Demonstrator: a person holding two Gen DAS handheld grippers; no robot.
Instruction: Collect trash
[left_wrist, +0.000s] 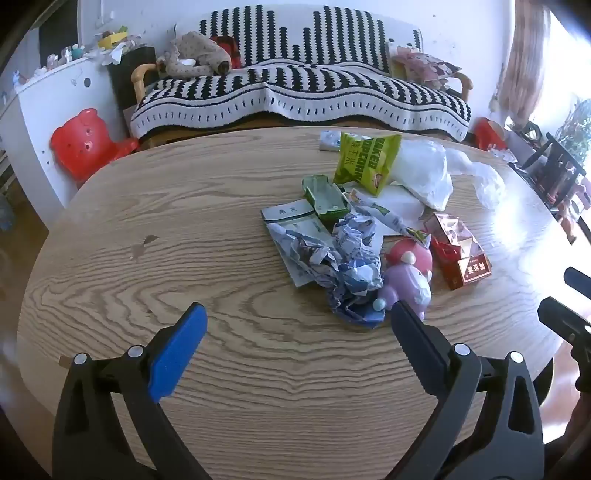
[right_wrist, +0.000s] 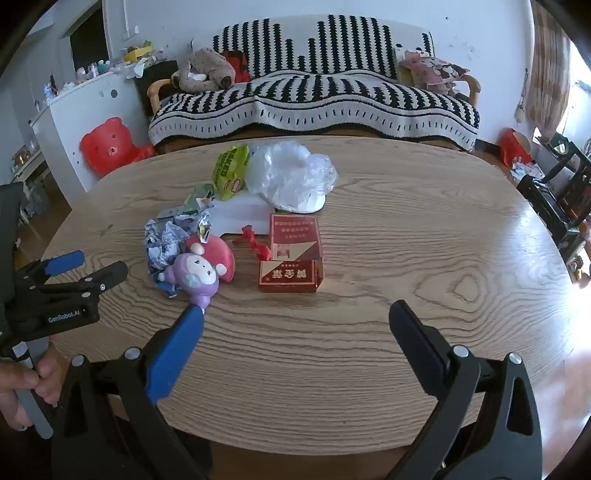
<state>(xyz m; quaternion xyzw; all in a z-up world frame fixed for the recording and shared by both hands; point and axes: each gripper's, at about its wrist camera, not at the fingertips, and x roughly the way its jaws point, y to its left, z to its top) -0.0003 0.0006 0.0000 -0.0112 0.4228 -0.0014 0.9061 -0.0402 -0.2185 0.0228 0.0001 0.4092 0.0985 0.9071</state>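
Table: oval wood-grain table, bare beneath both grippers.
Plastic bag: clear crumpled plastic bag, farthest ahead of the right gripper; it could slip from the pads.
Crumpled paper: blue-white paper wad, just ahead of the left gripper.
Red box: red cardboard packet, near ahead of the right gripper, Chinese lettering.
Snack bag: green popcorn pouch reading "POPCORN".
Toy: purple-pink figurine, touching the wad; risks being grabbed as trash.
Grippers: both spread wide, empty; left one marked "GenRobot.AI".

Heaped mid-worktop lie crumpled blue-white paper, a green popcorn bag, a flattened green carton, clear plastic bag, and an opened red cigarette pack.
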